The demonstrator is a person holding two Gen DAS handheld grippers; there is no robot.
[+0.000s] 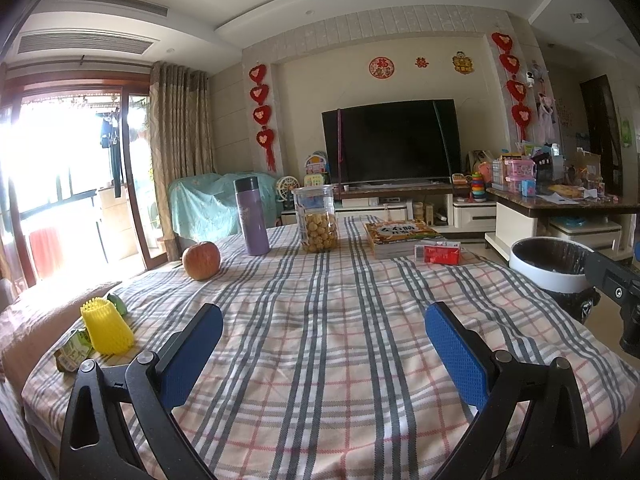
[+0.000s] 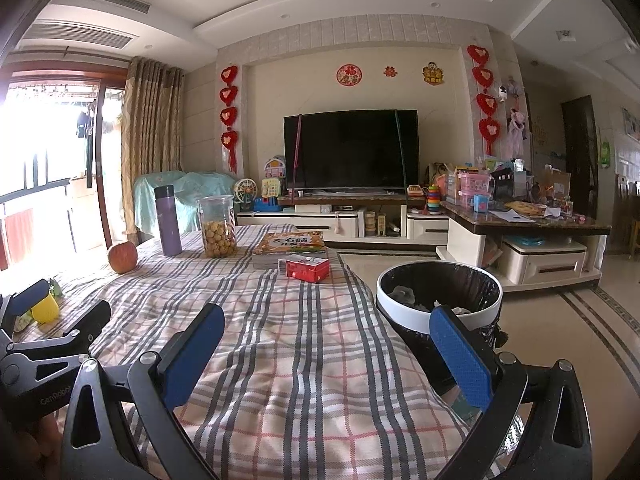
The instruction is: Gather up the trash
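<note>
Far left on the plaid cloth (image 1: 320,320): green wrapper (image 1: 72,354), touching yellow foam net (image 1: 106,330); second green scrap (image 1: 117,303) just behind net. All three near cloth's left edge.
Left gripper (image 1: 324,318): fingers (image 1: 198,344) spread wide, released, nothing between. Hovering over bare cloth, net to its left. Seen from right wrist view low at left edge, one blue pad just in front of net (image 2: 46,307).
Apple (image 1: 201,261) behind net, apart from it. Purple flask (image 1: 251,216) upright, further back. Cookie jar (image 1: 316,219) upright beside flask, not touching.
Book (image 1: 400,236) flat near far right of cloth. Red carton (image 1: 438,252) lying in front of book; contact cannot be told.
Right gripper (image 2: 326,320): fingers (image 2: 192,354) spread wide, released, empty. Left finger over cloth, right finger (image 2: 460,354) overlapping bin rim in view.
Bin (image 2: 438,300) on floor just beside cloth's right edge, white rim, black liner, crumpled scraps (image 2: 404,294) inside.
Background: TV (image 2: 352,148) on low stand, curtain (image 2: 150,136) at left by bright window, cluttered counter (image 2: 520,216) at right.
</note>
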